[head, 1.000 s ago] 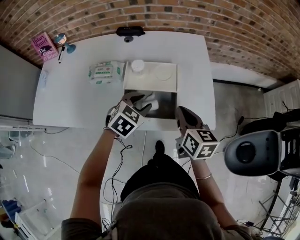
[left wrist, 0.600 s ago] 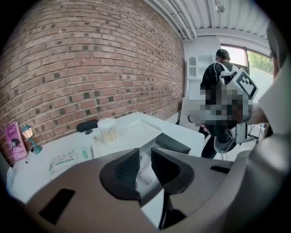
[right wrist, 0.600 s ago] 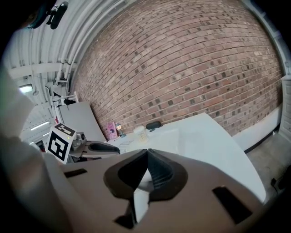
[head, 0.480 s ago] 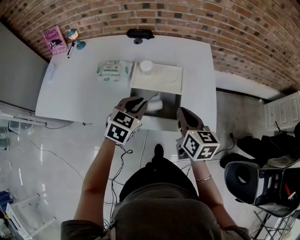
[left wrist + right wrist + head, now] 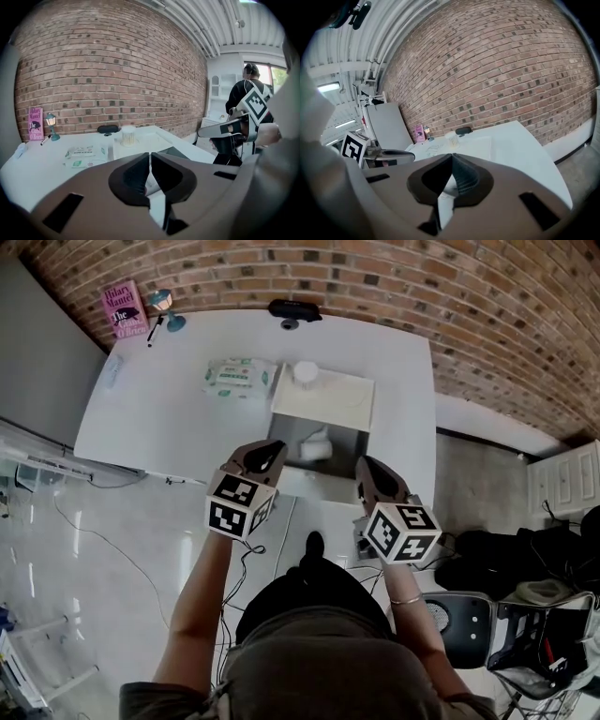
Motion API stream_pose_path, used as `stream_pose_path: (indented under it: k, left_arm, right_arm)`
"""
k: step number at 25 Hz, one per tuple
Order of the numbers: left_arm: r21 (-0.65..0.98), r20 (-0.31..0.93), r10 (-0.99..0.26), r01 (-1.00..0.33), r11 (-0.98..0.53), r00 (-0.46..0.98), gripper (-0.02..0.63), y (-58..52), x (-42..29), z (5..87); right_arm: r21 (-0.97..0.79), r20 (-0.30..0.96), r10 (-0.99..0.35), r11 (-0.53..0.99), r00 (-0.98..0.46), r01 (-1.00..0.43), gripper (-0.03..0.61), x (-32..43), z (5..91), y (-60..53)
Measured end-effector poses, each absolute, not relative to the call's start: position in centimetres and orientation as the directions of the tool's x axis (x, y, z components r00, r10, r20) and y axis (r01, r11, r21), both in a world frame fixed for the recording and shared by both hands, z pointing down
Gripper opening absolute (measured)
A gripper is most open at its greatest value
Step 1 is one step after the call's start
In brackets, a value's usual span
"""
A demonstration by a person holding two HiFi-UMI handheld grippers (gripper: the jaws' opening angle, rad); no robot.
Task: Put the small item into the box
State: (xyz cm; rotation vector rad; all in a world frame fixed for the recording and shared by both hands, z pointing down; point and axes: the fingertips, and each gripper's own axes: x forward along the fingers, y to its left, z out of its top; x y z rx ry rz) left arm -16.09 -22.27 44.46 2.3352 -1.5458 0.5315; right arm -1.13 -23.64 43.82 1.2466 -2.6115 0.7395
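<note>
At the near edge of the worktop [image 5: 169, 409], right of centre: open box [image 5: 347, 444], dark grey inside, cream lid flap [image 5: 323, 397] laid back toward the far side. The small item [image 5: 316, 442], white, lies inside the box on its floor, toward the left half.

Left claw [image 5: 274, 446] hangs at the near-left corner of the box. In the left gripper view its jaws are closing down to meet tip to tip [image 5: 149, 159], with nothing between them. Whether it touches the box wall cannot be told.

Right claw [image 5: 364, 463] sits at the near-right corner of the box. In the right gripper view [image 5: 451, 159] the jaws are together and carry nothing. The two claws are well apart, with the box opening between them.

Elsewhere on the worktop:
- pack of wet wipes [image 5: 240, 378], just left of the lid flap
- white ribbed round container [image 5: 305, 372], at the far-left corner of the lid flap
- black oblong object [image 5: 293, 308], at the middle of the far edge
- pink book [image 5: 124, 308], small teal lamp [image 5: 167, 306] and a pen [image 5: 150, 334], together at the far-left corner

Red brick wall [image 5: 450, 296] runs behind the far edge.
</note>
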Motion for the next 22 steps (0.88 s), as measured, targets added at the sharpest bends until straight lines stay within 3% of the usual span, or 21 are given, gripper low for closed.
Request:
stream_pose_path:
  k: [22]
  left_arm:
    - [0.140, 0.356, -0.924, -0.986, -0.094, 0.139, 0.026, -16.7, -23.5, 43.3]
  right_arm:
    - [-0.319, 0.315, -0.640, 0.623, -0.700, -0.714, 0.002, -4.9, 42.5, -21.9]
